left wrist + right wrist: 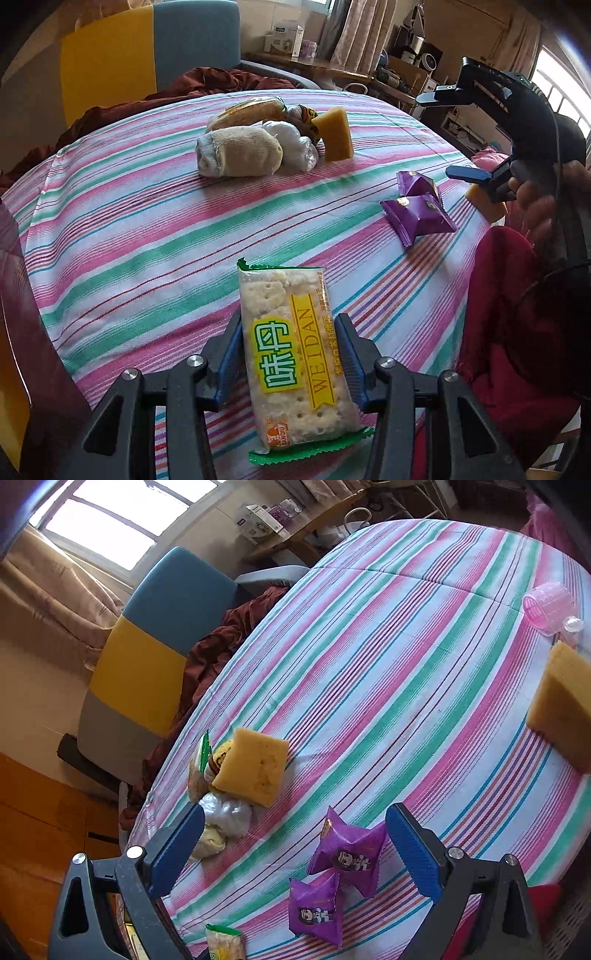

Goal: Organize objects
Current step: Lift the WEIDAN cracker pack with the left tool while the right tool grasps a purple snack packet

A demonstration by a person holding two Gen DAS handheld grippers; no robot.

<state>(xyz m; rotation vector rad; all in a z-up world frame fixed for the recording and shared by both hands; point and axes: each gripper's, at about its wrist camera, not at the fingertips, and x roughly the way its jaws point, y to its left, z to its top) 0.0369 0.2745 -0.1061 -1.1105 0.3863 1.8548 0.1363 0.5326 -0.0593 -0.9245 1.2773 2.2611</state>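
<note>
Counted items on the striped cloth

Two shiny purple foil snack packets point(347, 853) point(316, 910) lay side by side; two yellow sponge blocks point(255, 770) point(561, 701) were there, one in the pile and one near the far edge. There was one clear cracker packet with green ends point(291, 354), one rolled beige sock bundle point(240, 151), one crumpled clear plastic bag point(291, 144), one wrapped yellow bread-like packet point(251, 110), and one pink plastic hair roller point(550, 605). A further small wrapped item in the pile could not be identified.
</note>
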